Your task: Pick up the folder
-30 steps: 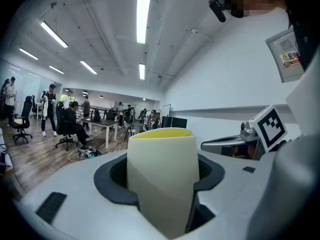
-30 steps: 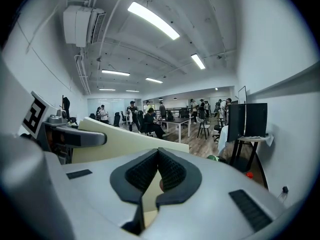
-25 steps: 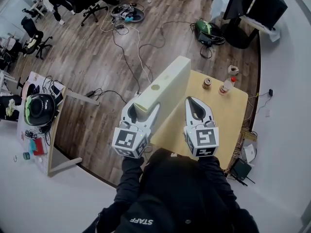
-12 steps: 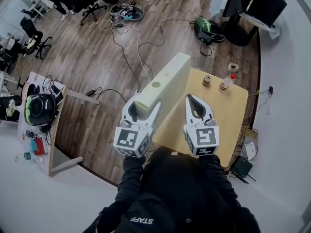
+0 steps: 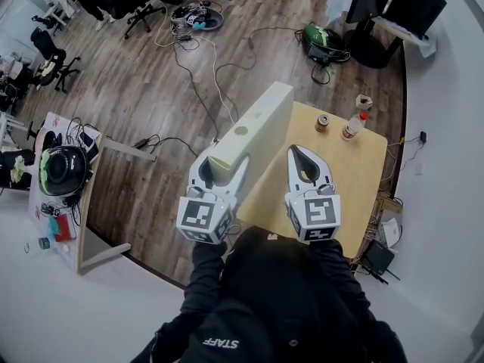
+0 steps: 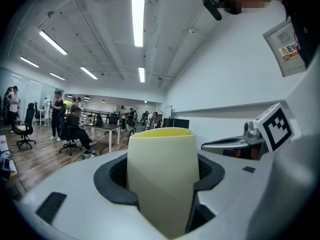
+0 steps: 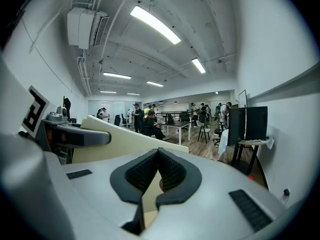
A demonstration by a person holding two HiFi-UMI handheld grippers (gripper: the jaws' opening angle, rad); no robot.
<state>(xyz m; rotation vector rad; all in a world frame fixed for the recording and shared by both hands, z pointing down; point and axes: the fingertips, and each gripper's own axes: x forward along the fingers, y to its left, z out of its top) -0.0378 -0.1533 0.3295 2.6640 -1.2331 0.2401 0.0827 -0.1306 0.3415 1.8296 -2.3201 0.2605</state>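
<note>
A thick cream folder with a yellow top edge is held in the air, slanting up and away over the left edge of the wooden table. My left gripper is shut on its near end. In the left gripper view the folder fills the gap between the dark pads. My right gripper hovers over the table to the right of the folder, shut, with nothing in it. In the right gripper view its ribbed pads meet at the tips, and the folder passes on the left.
A can, a bottle and a crumpled paper item stand at the table's far edge. Cables trail over the wooden floor. A side table with a helmet stands at the left, a green bag and a black monitor stand beyond.
</note>
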